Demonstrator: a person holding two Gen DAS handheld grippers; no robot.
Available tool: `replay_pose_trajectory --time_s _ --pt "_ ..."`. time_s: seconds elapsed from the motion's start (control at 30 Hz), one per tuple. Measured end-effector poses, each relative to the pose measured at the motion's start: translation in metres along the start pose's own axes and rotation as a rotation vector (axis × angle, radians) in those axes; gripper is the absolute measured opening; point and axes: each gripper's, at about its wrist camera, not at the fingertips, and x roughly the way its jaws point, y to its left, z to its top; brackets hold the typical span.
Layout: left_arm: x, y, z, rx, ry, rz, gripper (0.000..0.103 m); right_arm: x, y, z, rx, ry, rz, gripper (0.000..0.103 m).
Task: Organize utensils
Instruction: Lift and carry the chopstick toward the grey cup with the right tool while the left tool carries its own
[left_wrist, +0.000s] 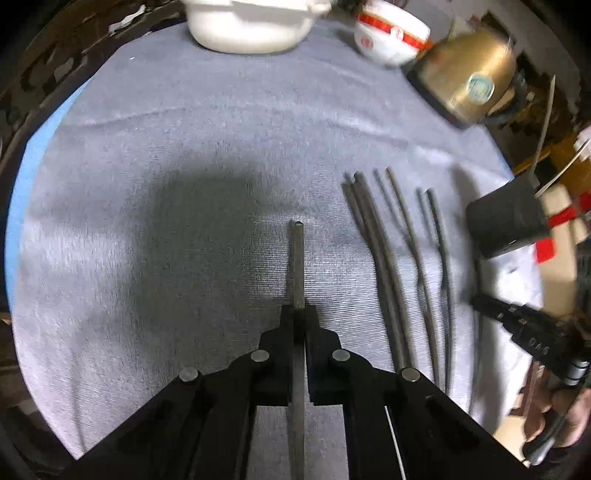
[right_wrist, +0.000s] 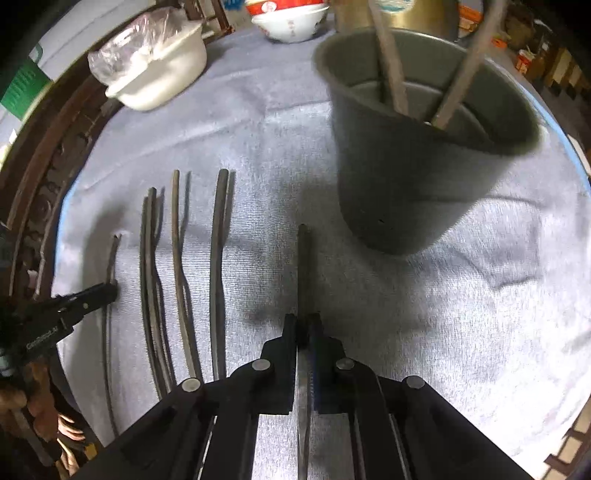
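Note:
My left gripper (left_wrist: 298, 314) is shut on a dark chopstick (left_wrist: 297, 266) that points forward above the grey cloth. My right gripper (right_wrist: 303, 321) is shut on another dark chopstick (right_wrist: 303, 269), held just left of a dark grey holder cup (right_wrist: 413, 173) with two utensils standing in it. Several dark chopsticks (right_wrist: 177, 266) lie in a row on the cloth between the two grippers; they also show in the left wrist view (left_wrist: 399, 266). The cup (left_wrist: 506, 221) shows at the right in the left wrist view. The left gripper (right_wrist: 107, 291) appears at the left edge of the right wrist view.
A white pot (left_wrist: 251, 26) and a red-and-white bowl (left_wrist: 391, 37) stand at the far edge of the cloth-covered table (left_wrist: 166, 147). A brass-coloured kettle (left_wrist: 469, 74) stands at the far right. A carved dark wood table rim (right_wrist: 44, 177) runs along the left.

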Motion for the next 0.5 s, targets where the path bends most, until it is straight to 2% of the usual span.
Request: replay_pose_trajectory --time_s 0.07,0.17,0.23,0.3,0.43,0.5 --pt "-0.012 0.004 -0.005 -0.023 -0.045 -0.028 0.005 -0.015 0.001 -0.007 0.003 -0.057 0.041 0.006" --pt "-0.043 0.007 -0.013 -0.048 -0.171 -0.091 0.005 -0.042 0.004 -0.016 0.004 -0.16 0.091 0.006" --pt "-0.061 0.004 -0.015 -0.047 -0.242 -0.081 0.005 -0.064 0.005 -0.02 0.012 -0.248 0.105 0.006" --pt "-0.082 -0.002 -0.016 -0.051 -0.347 -0.098 0.005 -0.082 0.006 -0.023 0.016 -0.332 0.101 0.006" --pt "-0.115 -0.019 -0.022 0.0 -0.6 -0.036 0.005 -0.117 0.006 -0.026 0.029 -0.53 0.069 0.006" --pt "-0.129 -0.023 -0.031 0.014 -0.719 -0.029 0.005 -0.129 0.003 -0.028 0.037 -0.611 0.046 0.006"
